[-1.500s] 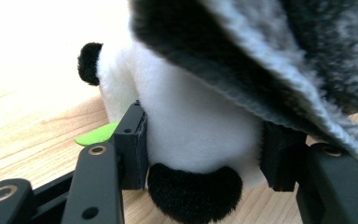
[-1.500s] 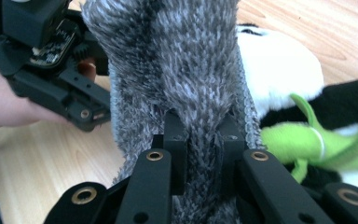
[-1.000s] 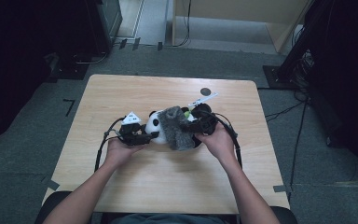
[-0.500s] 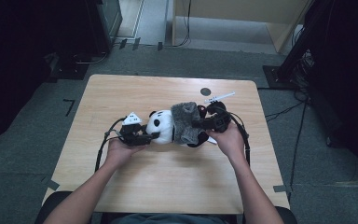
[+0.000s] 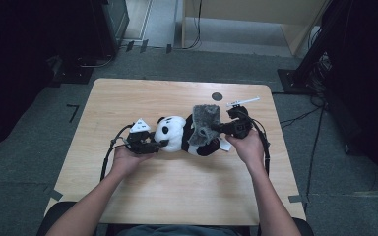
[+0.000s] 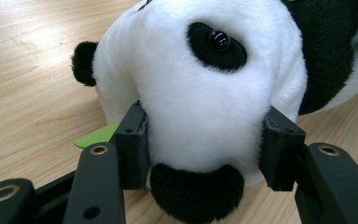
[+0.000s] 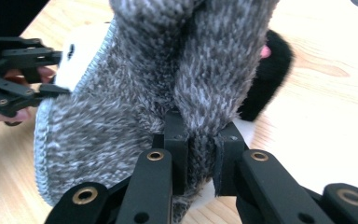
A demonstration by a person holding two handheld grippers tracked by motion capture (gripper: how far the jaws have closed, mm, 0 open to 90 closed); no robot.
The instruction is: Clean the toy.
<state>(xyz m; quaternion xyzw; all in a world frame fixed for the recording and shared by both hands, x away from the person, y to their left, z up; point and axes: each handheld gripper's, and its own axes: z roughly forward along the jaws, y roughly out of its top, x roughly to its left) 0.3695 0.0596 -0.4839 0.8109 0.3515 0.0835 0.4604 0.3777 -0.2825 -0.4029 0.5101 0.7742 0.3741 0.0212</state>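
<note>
On the wooden table (image 5: 128,196), the left tool (image 5: 150,145) lay at the left of the work, its jaws spread wide and pressed against both sides of the panda toy's (image 5: 177,132) white head, so it was grasping the head near the black snout. In the left gripper view a small green tag (image 6: 95,135) lay flat on the wood just beside one jaw, partly tucked under the head. The panda lay on its side near the middle of the table, head toward the left tool and dark body toward the right. Over its body was draped a fuzzy grey knitted garment (image 5: 205,123), which covered much of the torso and hid it from the right gripper view. The right tool (image 5: 224,129) was clenched on a fold of that grey garment, the fabric pinched tight between its jaws. Beyond the right tool, well clear of the panda, a small dark round mark (image 5: 217,96) sat on the far part of the table, and just beside it to the right lay a thin white strip (image 5: 243,102).
</note>
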